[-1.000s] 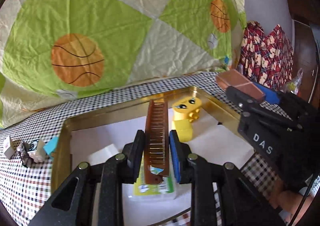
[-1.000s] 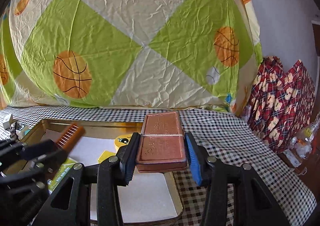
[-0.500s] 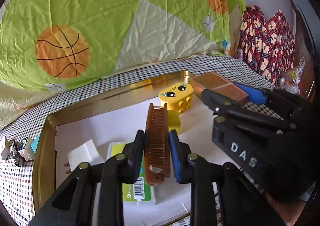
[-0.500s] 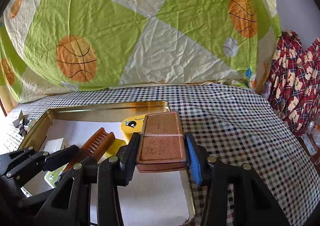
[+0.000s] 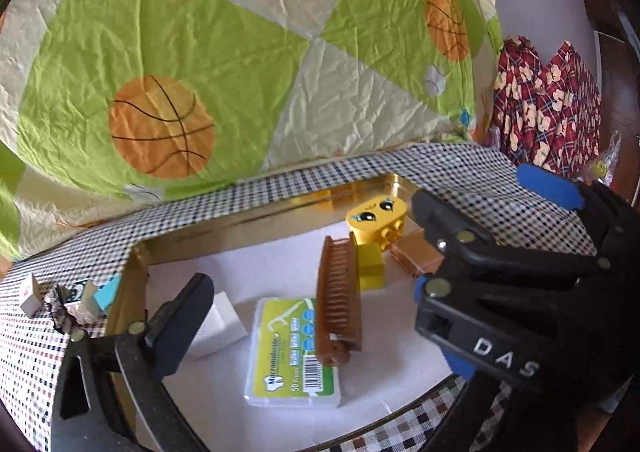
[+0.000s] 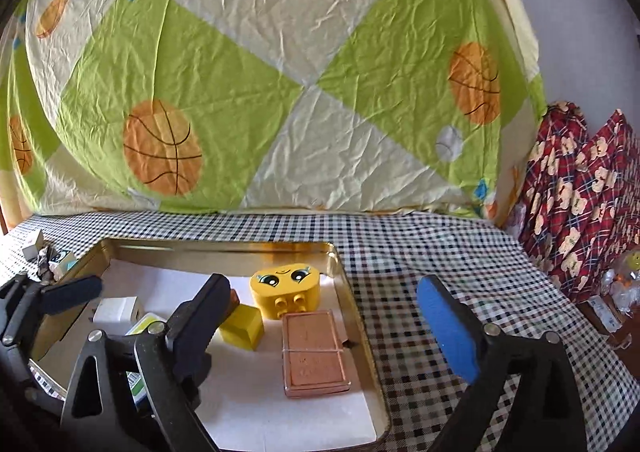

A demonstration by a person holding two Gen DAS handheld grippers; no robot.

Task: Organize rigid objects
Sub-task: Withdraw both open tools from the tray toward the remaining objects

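Note:
A gold tray [image 5: 138, 264] [image 6: 360, 316] lined with white paper holds the objects. A brown comb [image 5: 338, 300] lies on a green floss-pick box [image 5: 294, 352], next to a yellow block [image 5: 370, 266] [image 6: 242, 326] and a yellow face toy [image 5: 376, 224] [image 6: 286, 288]. A copper-brown flat case [image 6: 314, 352] [image 5: 414, 258] lies flat by the tray's right rim. My left gripper [image 5: 308, 316] is open above the comb, holding nothing. My right gripper [image 6: 332, 316] is open above the case, holding nothing.
A white cube [image 5: 218, 322] [image 6: 118, 310] lies in the tray's left part. Small items [image 5: 60, 300] sit on the checkered cloth left of the tray. A basketball-print sheet [image 6: 280, 72] rises behind. Red patterned fabric [image 6: 580, 192] is at the right.
Both grippers opened. The comb dropped from the left gripper onto the floss box. The brown case left the right gripper and now lies in the tray.

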